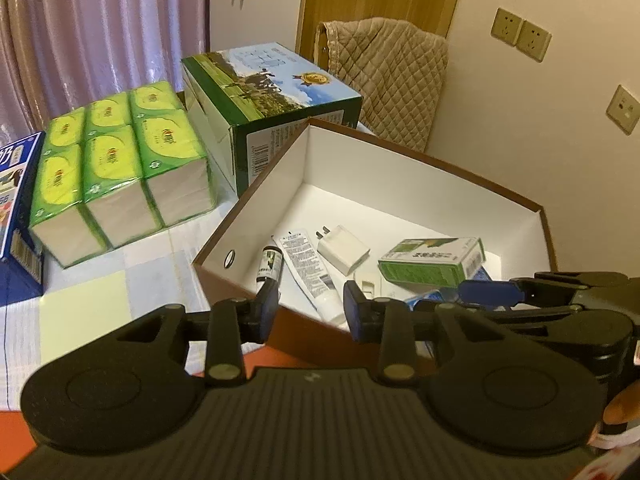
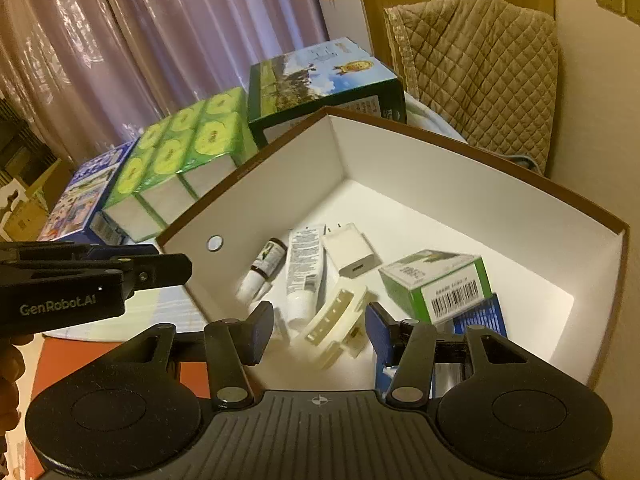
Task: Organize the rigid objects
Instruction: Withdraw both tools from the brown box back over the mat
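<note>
A brown cardboard box [image 1: 400, 184] [image 2: 460, 188] with a white inside stands on the table. In it lie a small dark bottle [image 2: 262, 268], a white tube [image 2: 304, 268], a white charger plug [image 2: 352, 250], a cream hair clip [image 2: 332, 320], a green-and-white carton [image 2: 436, 280] and a blue pack [image 2: 480, 316]. My left gripper [image 1: 310, 308] hovers over the box's near corner, open, with nothing between its fingers. My right gripper [image 2: 320, 332] hangs above the hair clip, open and not touching it. In the left wrist view the right gripper's blue pad [image 1: 488, 290] shows at the right.
Behind the box stand a pack of green tissue packets [image 1: 116, 168], a green milk carton box [image 1: 272, 96] and a blue box [image 1: 16, 208] at the far left. A chair with a quilted cover [image 1: 396, 76] stands against the wall. Pink curtains hang behind the table.
</note>
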Tool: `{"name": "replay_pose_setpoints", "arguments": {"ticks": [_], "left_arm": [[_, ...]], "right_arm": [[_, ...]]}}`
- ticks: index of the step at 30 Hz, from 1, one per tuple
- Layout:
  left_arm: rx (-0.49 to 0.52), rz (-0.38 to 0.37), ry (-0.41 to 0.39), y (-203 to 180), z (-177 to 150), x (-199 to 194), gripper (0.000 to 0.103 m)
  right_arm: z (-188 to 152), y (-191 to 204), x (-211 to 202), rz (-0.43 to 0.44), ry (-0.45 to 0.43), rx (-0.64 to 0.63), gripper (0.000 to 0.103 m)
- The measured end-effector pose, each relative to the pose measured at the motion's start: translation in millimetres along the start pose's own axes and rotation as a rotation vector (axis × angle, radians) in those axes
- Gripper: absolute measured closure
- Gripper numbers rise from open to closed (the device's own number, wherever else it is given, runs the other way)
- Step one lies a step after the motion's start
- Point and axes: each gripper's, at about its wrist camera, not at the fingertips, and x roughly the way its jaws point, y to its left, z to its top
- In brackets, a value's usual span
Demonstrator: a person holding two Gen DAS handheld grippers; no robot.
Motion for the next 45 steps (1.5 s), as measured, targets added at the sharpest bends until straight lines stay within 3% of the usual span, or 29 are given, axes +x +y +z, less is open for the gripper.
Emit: {"name": "replay_pose_setpoints", "arguments": {"ticks": [14,32,38,43,45], "left_arm": [[-0.052,0.027,-0.05,20,-53,-70,0.07],[-0.153,0.1,-0.029,64,-121,-119,0.069],[-0.156,0.127,-0.034,74,-140,-131,0.065],[-0.148,0.158,-0.05,79,-151,-142,0.053],[-0.148,0.17,-0.052,83,-155,-145,0.053]], "right_arm": [[-35,38,-48,0.064,-0.034,-0.047,0.055],[-82,90,-55,0.115,0.016,-0.111,0.055],[-97,101,-51,0.125,0.04,-0.118,0.055],[-107,112,-47,0.121,0.054,-0.139,0.055],[-110,117,-45,0.123,0.057,-0.155,0.055]]}}
